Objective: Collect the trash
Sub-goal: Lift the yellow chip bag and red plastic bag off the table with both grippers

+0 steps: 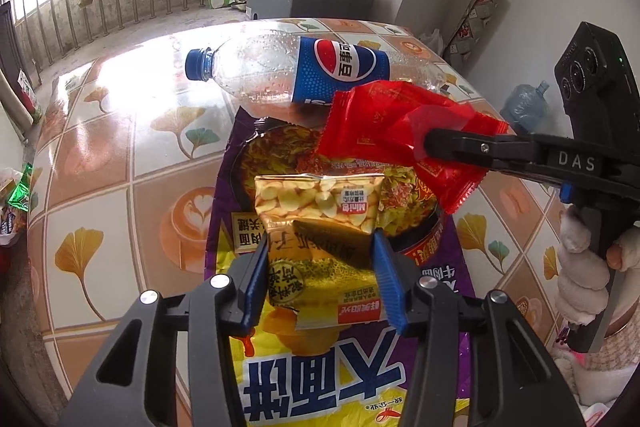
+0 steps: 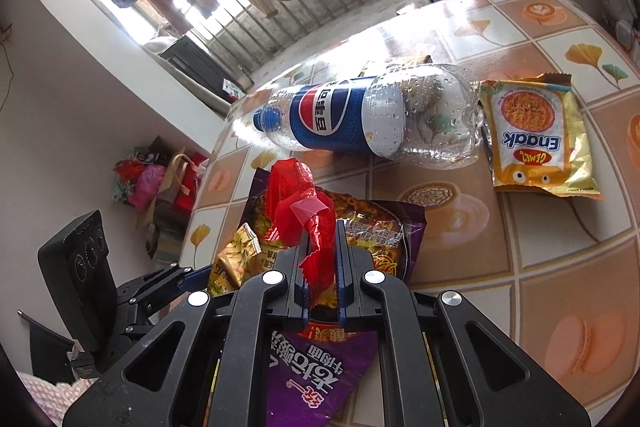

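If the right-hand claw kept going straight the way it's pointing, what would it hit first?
Probably the Pepsi bottle lying on its side on the table. The right gripper, shut on the red wrapper, points across the purple noodle bag toward it, though depth is hard to judge.

Left tongs (image 1: pixel 320 263) gripping yellow snack packet (image 1: pixel 320 227); right tongs (image 1: pixel 430 143) apparently pinching red wrapper (image 1: pixel 384 131), above purple noodle bag (image 1: pixel 344 359)

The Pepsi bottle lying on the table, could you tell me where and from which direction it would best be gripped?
Grip the Pepsi bottle at its narrow neck just behind the blue cap, coming from above with fingers straddling it. It lies on its side, and the body looks too wide for these fingers.
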Demonstrator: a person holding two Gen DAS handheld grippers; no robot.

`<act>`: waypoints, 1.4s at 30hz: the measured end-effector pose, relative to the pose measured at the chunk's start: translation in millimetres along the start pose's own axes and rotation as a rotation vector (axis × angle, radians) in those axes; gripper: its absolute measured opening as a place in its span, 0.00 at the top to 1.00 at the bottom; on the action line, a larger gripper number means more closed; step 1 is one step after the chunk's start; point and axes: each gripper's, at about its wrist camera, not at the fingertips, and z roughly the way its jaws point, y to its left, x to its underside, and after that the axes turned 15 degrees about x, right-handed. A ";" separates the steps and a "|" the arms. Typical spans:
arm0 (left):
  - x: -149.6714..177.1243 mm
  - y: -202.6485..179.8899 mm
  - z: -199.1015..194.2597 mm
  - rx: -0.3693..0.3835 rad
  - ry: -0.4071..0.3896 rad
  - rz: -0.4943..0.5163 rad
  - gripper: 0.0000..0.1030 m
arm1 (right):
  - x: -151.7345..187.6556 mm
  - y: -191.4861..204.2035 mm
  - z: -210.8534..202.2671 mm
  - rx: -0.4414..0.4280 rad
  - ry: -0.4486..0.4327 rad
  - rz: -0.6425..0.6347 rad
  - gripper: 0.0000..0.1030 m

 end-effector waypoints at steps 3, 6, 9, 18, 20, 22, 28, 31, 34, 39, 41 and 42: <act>-1.8 -0.7 -8.8 -0.007 -0.016 0.002 0.55 | -0.7 -2.8 -6.3 -0.007 -0.016 0.005 0.92; -5.0 -0.9 -19.9 -0.015 -0.040 0.004 0.55 | -2.6 -6.9 -13.0 -0.014 -0.029 0.012 0.92; -10.6 -3.3 -26.2 -0.020 -0.065 0.001 0.55 | -2.9 -10.4 -15.7 -0.019 -0.041 0.017 0.92; -19.4 -11.9 -37.4 -0.027 -0.107 0.012 0.55 | 1.7 -23.7 -23.9 -0.023 -0.060 0.036 0.92; -21.5 -13.6 -38.7 -0.027 -0.114 0.016 0.55 | 2.9 -27.4 -26.4 -0.023 -0.067 0.041 0.92; -24.6 -16.3 -40.1 -0.029 -0.121 0.022 0.55 | 4.0 -28.9 -29.3 -0.024 -0.075 0.049 0.92; -35.5 -22.8 -44.4 -0.039 -0.140 0.038 0.55 | 8.2 -32.4 -36.6 -0.028 -0.101 0.068 0.92; -39.6 -27.2 -45.7 -0.043 -0.150 0.047 0.55 | 10.1 -36.8 -39.4 -0.033 -0.109 0.081 0.92; -42.1 -31.7 -44.4 -0.046 -0.152 0.054 0.55 | 12.3 -40.6 -41.7 -0.036 -0.116 0.093 0.92; -45.9 -40.3 -39.9 -0.047 -0.145 0.069 0.55 | 16.7 -52.1 -47.2 -0.044 -0.129 0.114 0.92; -47.5 -44.6 -38.7 -0.047 -0.144 0.078 0.55 | 18.7 -56.0 -49.3 -0.047 -0.134 0.124 0.92; -48.2 -46.5 -38.0 -0.046 -0.144 0.082 0.55 | 19.1 -59.6 -50.6 -0.049 -0.137 0.130 0.92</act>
